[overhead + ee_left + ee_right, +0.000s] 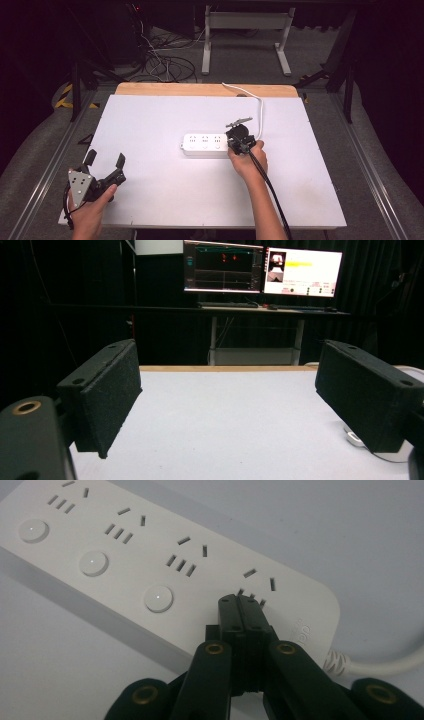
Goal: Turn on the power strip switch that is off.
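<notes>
A white power strip (pixel 202 144) lies flat near the middle of the white table (pixel 150 120), and its white cable (pixel 259 110) runs off to the far edge. My right gripper (pixel 235 141) is at the strip's right end, pointing down at it. In the right gripper view the power strip (pixel 150 545) has several sockets and three round buttons in sight. The right gripper (pixel 241 601) is shut with nothing between its jaws, and its tips sit on or just above the strip by the last socket. My left gripper (pixel 106 158) rests open at the table's near left corner; its fingers (pixel 102 390) stand wide apart.
A wooden strip (pixel 200 89) borders the table's far edge. Beyond it stand a white desk frame (pixel 245 30) and loose floor cables (pixel 165 62). Two lit monitors (pixel 260 272) stand on a far desk. A white object's corner (pixel 354 438) shows behind the left gripper's right jaw.
</notes>
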Tool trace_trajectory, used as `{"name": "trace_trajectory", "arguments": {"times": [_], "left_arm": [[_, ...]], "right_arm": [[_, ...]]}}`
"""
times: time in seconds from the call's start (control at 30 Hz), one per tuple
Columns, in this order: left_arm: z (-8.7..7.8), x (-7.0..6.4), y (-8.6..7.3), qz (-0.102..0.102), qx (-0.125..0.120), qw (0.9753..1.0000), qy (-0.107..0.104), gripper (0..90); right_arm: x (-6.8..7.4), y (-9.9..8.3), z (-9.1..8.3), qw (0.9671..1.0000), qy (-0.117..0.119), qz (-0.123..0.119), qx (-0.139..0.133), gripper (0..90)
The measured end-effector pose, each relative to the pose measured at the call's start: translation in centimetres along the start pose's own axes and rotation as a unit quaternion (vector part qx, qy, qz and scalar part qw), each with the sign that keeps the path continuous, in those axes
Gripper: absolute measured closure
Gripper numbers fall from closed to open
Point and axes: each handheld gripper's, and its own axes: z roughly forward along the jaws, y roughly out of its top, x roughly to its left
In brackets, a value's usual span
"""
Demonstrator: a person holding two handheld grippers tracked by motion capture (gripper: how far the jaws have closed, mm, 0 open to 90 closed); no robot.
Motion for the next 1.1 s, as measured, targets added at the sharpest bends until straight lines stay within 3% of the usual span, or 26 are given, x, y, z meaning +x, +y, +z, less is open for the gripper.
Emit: {"name": "trace_trajectory", "arguments": {"times": [0.97, 1.1], "left_arm": [[0.0, -0.5, -0.1, 0.001, 0.003, 1.0, -0.007, 11.9], [0.1, -0.5, -0.2, 0.0, 0.005, 1.0, -0.007, 11.9]], "right_arm": [[0.4, -0.6, -0.2, 0.9998, -0.012, -0.006, -0.015, 90.0], [-0.4, -1.4, -0.5, 0.9976, 0.011, 0.006, -0.068, 90.0]]}}
